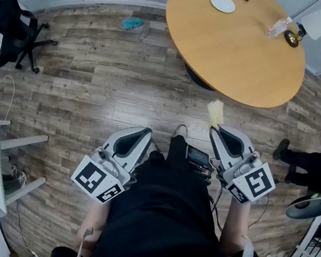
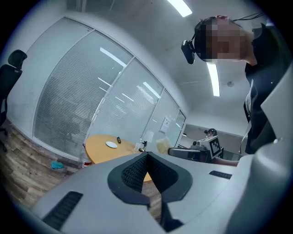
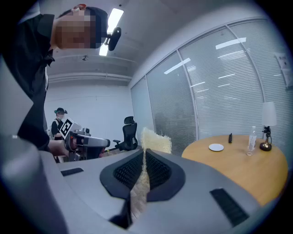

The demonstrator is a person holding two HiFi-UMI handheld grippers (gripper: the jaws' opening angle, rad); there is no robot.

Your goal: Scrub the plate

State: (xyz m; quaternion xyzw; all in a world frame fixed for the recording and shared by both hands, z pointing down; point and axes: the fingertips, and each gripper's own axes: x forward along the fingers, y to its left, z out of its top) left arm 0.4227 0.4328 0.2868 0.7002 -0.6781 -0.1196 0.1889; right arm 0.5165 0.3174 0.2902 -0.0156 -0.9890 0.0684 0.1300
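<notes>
Short of the bench point(image 1: 239, 59), right tongs point(image 1: 216, 130) clench a scrub pad point(image 1: 215, 112), left tongs point(image 1: 146, 133) closed empty; next, likely reach the plate point(image 1: 222, 3).

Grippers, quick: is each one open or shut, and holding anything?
Left gripper: jaws closed, empty.
Right gripper: jaws closed on a scrub pad.

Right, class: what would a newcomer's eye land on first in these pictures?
First, the pale scrubbing pad sticking up from the right gripper, whose jaws are shut on it, low in the head view. Next, the round wooden table ahead, with a small white plate near its far edge, well away from the pad.
</notes>
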